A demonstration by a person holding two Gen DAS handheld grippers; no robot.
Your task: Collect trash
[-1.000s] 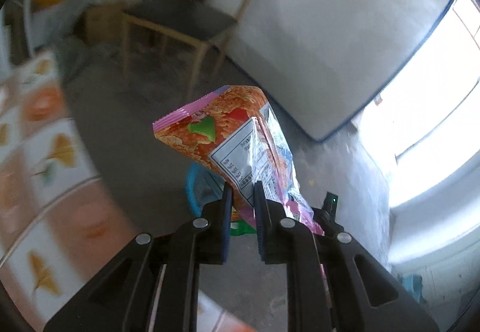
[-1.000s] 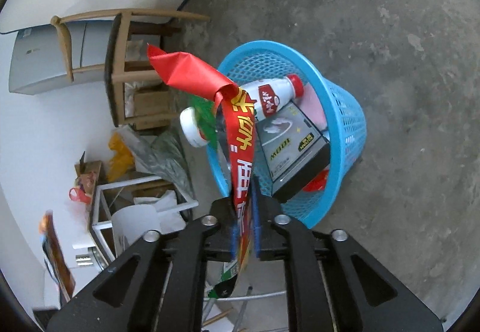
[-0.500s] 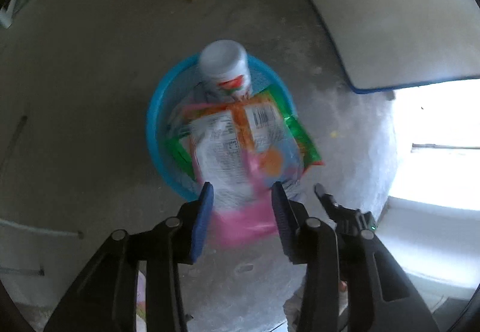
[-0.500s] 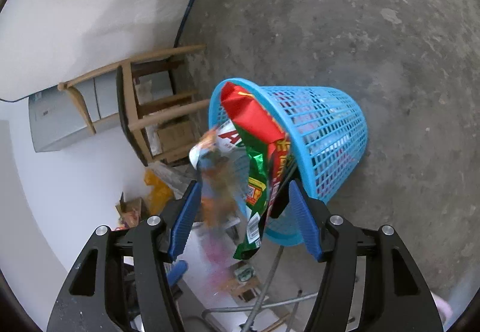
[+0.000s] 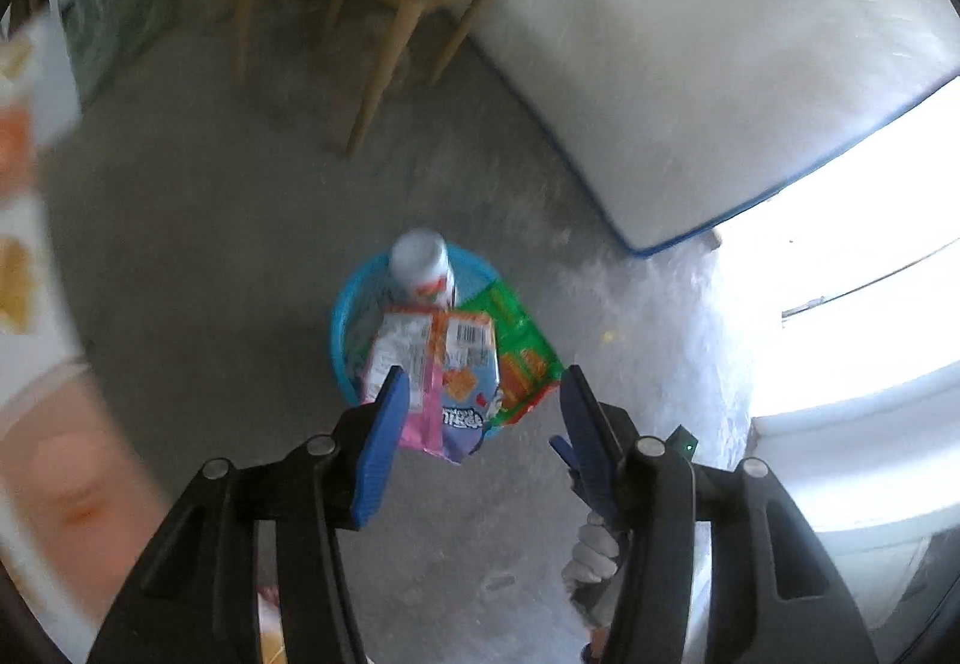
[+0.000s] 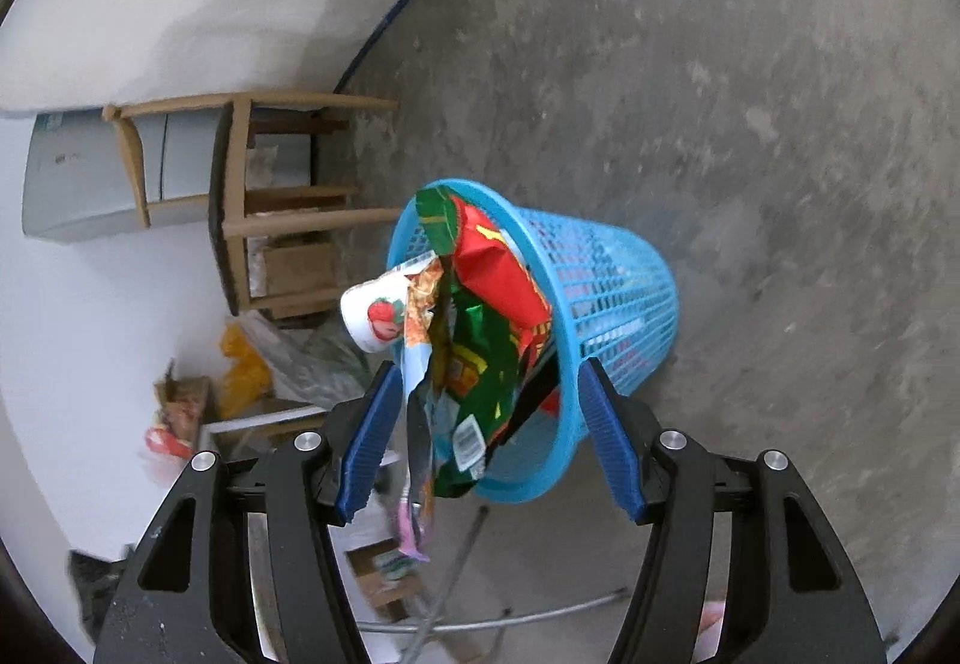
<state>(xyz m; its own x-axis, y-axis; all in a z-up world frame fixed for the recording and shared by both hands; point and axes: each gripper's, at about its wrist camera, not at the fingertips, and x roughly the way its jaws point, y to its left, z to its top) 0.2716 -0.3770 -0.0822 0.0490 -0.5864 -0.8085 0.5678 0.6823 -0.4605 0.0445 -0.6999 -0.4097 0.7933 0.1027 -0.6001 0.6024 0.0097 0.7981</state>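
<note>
Two wrappers [image 6: 480, 340] lie heaped across the basket [image 6: 606, 298] rim, dropped to bin them. My left gripper [image 5: 480, 412] is opening, nothing pinched; my right gripper [image 6: 486, 424] gapes empty.

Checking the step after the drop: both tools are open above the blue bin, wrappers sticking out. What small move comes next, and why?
Probably lift both tools away from the bin. The left tool is opening and the right tool stands open, neither pressing on anything; the wrappers already lie across the bin's rim beside the bottle, so nothing is left to release.
</note>
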